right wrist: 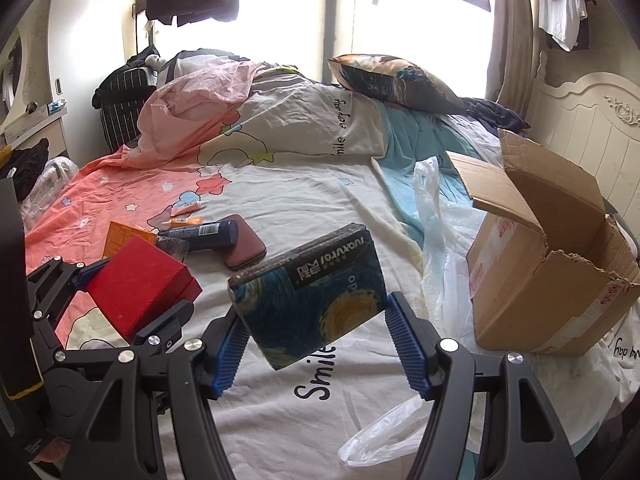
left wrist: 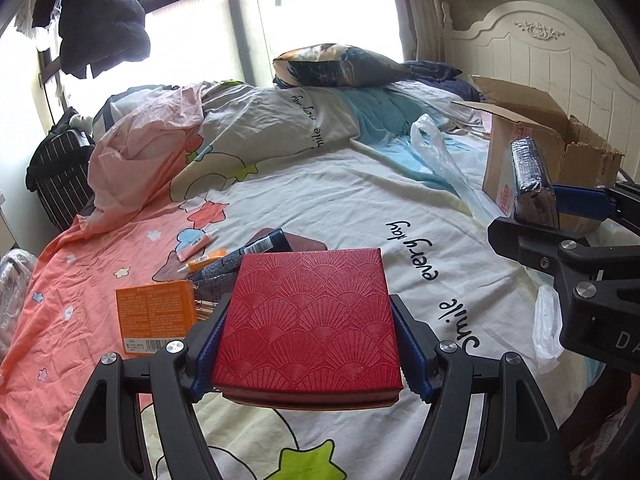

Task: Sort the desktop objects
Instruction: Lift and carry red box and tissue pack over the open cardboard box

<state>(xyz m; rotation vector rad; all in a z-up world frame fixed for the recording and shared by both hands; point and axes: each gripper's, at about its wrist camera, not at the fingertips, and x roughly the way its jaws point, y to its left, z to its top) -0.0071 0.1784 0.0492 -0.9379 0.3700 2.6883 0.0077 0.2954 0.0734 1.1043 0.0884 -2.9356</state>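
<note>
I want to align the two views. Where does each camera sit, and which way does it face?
Left wrist: on the left gripper, looking along it over the bed toward the window; the right gripper shows at right.
Right wrist: on the right gripper, facing likewise; the left gripper shows at left.
Shared: red box, blue packet, cardboard box.

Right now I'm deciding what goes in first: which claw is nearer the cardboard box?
Right. The right claw, holding the blue packet, is beside the cardboard box; the left claw, gripping the red box, is farther off.
</note>
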